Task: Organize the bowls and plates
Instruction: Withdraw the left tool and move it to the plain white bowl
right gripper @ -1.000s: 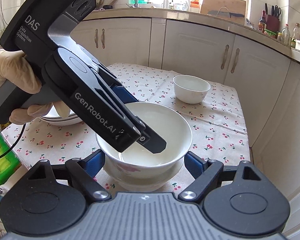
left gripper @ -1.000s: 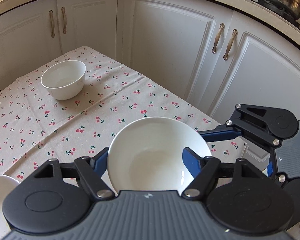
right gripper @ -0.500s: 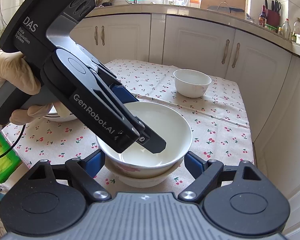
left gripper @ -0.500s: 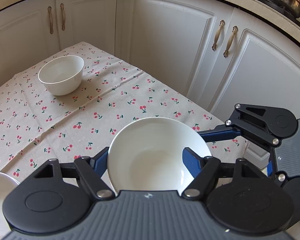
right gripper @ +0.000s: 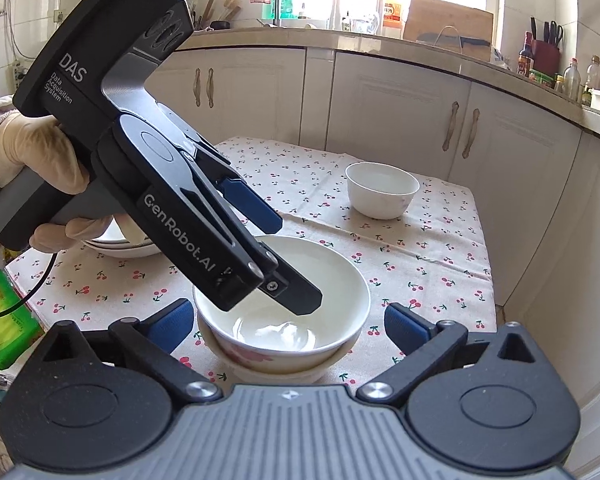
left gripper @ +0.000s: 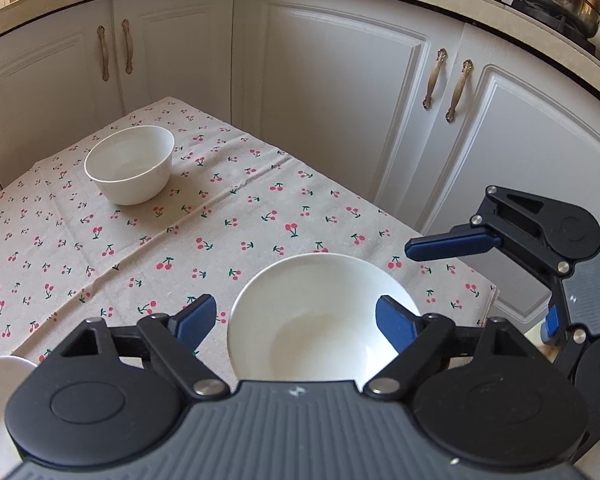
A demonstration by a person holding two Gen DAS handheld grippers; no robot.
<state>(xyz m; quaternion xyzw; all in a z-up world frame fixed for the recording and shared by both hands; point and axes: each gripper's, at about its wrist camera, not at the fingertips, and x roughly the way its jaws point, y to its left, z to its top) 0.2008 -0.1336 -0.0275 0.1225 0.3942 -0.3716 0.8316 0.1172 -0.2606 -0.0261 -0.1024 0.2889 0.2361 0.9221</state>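
Left wrist view: the left gripper (left gripper: pixel 296 320) has its jaws opening around the top bowl (left gripper: pixel 320 316) near the bench's right front corner. The left pad stands clear of the rim. The right pad overlaps the rim in this view, and whether it touches I cannot tell. The right gripper (left gripper: pixel 452 244) shows at the right edge, one blue finger out over the bench edge. A small bowl (left gripper: pixel 129 164) sits well apart toward the far left corner, and a white plate rim (left gripper: pixel 0 384) shows at the near left.

Right wrist view: the right gripper's (right gripper: pixel 284 324) jaws are opening, spread wide on either side of the stacked bowls without touching them. The top bowl (right gripper: pixel 284 312) is nested in a lower bowl (right gripper: pixel 268 372) and looks slightly tilted. One finger (right gripper: pixel 296 296) of the left gripper hangs inside the top bowl, held by a gloved hand (right gripper: pixel 40 156). Stacked plates (right gripper: pixel 120 242) lie behind it.

Risks, as I judge them: drawing the left gripper out carelessly could hook that inner finger on the rim and tip or drag the top bowl. The stack stands close to the bench edge, so a nudge from either retreating gripper could push it off. If the nesting is uneven, the top bowl may rock.
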